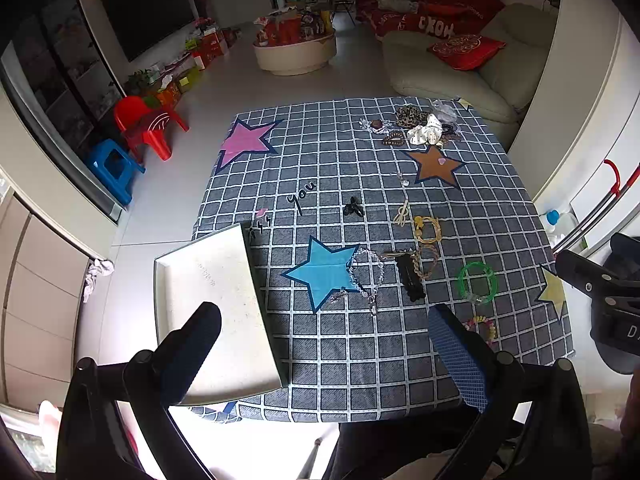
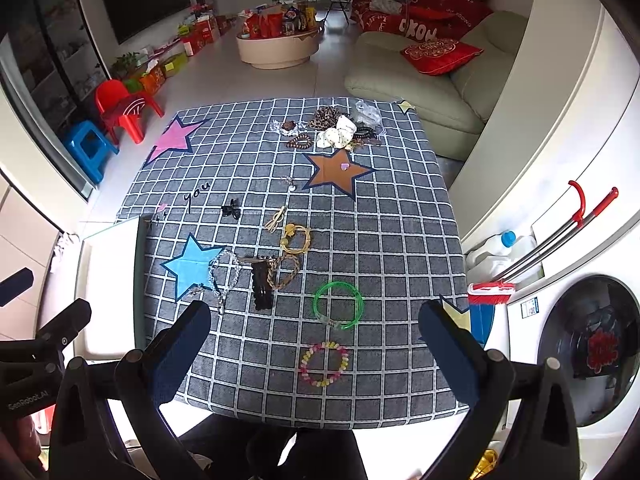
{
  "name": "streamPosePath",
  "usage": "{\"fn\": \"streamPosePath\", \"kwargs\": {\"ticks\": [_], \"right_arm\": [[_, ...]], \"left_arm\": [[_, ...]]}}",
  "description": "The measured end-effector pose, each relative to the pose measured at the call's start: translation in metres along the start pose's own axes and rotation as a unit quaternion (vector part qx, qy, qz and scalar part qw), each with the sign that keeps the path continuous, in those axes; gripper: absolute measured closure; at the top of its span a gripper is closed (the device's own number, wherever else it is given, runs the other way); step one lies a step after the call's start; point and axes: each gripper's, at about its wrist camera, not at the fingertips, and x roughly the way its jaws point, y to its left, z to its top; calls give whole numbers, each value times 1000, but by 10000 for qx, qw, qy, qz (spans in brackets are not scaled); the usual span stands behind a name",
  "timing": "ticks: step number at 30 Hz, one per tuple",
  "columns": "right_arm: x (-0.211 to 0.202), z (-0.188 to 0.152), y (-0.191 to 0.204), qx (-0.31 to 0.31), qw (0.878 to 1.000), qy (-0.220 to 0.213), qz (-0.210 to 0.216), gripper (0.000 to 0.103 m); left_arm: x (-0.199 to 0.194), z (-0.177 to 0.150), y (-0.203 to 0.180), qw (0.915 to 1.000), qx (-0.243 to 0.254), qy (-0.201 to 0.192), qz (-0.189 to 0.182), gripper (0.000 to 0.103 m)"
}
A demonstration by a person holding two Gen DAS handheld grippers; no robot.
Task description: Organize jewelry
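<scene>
Jewelry lies scattered on a checked tablecloth point(image 2: 400, 240). A green bangle point(image 2: 338, 305), a pastel bead bracelet point(image 2: 324, 364), a black hair clip point(image 2: 262, 286), a braided bracelet point(image 2: 286, 272), a clear bead bracelet point(image 2: 224, 274) and a yellow hair tie point(image 2: 296, 238) lie near the front. A white open box point(image 1: 216, 304) sits at the table's left edge. My left gripper point(image 1: 324, 344) is open and empty, above the box's right wall. My right gripper point(image 2: 314, 340) is open and empty, above the pastel bracelet.
A pile of scrunchies and bead bracelets point(image 2: 340, 130) lies at the far edge. A small black bow point(image 2: 231, 209) and a gold clip point(image 2: 276, 219) lie mid-table. A washing machine point(image 2: 592, 344) and mop handles point(image 2: 560, 236) stand at the right.
</scene>
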Motion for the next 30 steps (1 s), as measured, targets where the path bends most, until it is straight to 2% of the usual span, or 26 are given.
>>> {"fn": "streamPosePath", "kwargs": {"ticks": [30], "right_arm": [[-1,-1,6,-19,10000,-28,1,0]], "left_arm": [[0,0,-1,10000,9,2,10,0]]}}
